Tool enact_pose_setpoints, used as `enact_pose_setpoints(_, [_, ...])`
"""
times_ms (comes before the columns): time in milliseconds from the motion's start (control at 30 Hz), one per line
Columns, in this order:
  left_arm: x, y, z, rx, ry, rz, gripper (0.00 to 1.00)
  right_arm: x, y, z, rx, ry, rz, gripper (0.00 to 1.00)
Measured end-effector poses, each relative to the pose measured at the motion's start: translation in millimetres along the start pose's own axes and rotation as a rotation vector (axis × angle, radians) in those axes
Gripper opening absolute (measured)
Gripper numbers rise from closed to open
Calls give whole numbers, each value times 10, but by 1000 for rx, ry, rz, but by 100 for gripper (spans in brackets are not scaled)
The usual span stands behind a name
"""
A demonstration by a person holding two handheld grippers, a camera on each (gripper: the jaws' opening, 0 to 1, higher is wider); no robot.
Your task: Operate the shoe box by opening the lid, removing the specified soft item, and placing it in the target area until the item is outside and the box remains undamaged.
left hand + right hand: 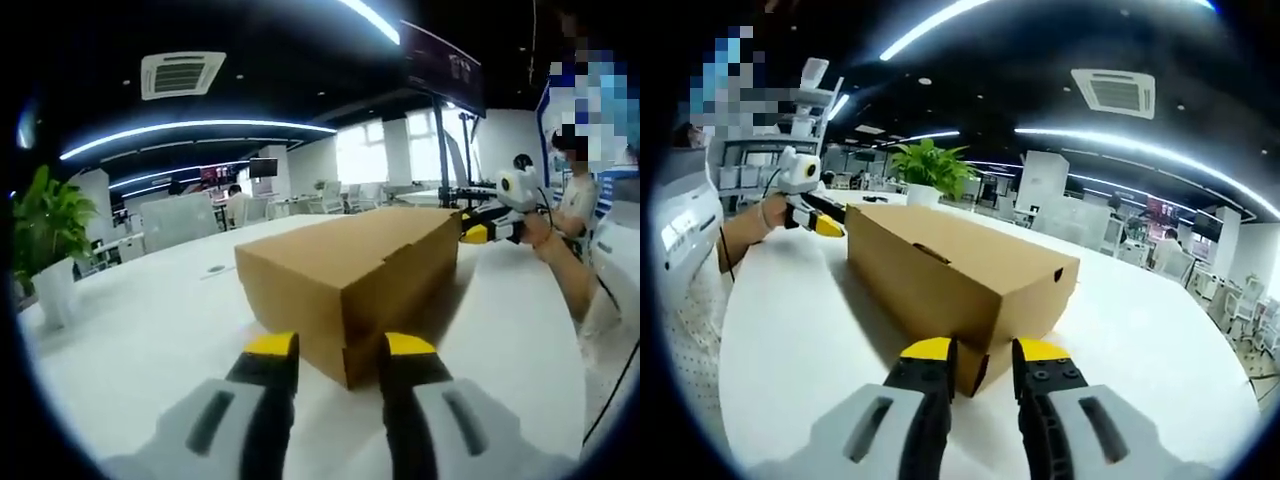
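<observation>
A broad white table (pixel 150 330) carries a closed brown cardboard shoe box (pixel 350 275), lying lengthwise between the two grippers. Beyond one table edge stands a potted plant (pixel 930 170) (green, in a white pot). In the left gripper view the left gripper (pixel 340 352) has its yellow-tipped jaws apart, the box's near corner just beyond the gap. The right gripper (pixel 980 355) likewise holds its jaws apart at the opposite end, a bottom corner of the box between the tips.

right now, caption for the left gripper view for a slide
Left gripper open at one end of the closed cardboard shoe box, right gripper at the other.
</observation>
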State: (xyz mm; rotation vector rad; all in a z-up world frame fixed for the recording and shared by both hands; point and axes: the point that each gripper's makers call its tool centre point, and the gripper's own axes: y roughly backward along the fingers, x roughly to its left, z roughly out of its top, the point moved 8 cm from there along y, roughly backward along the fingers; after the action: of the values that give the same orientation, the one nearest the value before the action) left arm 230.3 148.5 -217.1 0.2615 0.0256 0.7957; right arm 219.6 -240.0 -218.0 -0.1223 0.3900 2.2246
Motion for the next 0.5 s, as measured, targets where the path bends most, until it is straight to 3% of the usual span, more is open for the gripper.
enact_pose_setpoints(300, [21, -35, -45, 21, 5, 9, 30, 4, -5, -5, 0, 2, -3, 22])
enact_pose_setpoints(500, [23, -48, -34, 3, 16, 12, 30, -10, -7, -14, 7, 10, -17, 22])
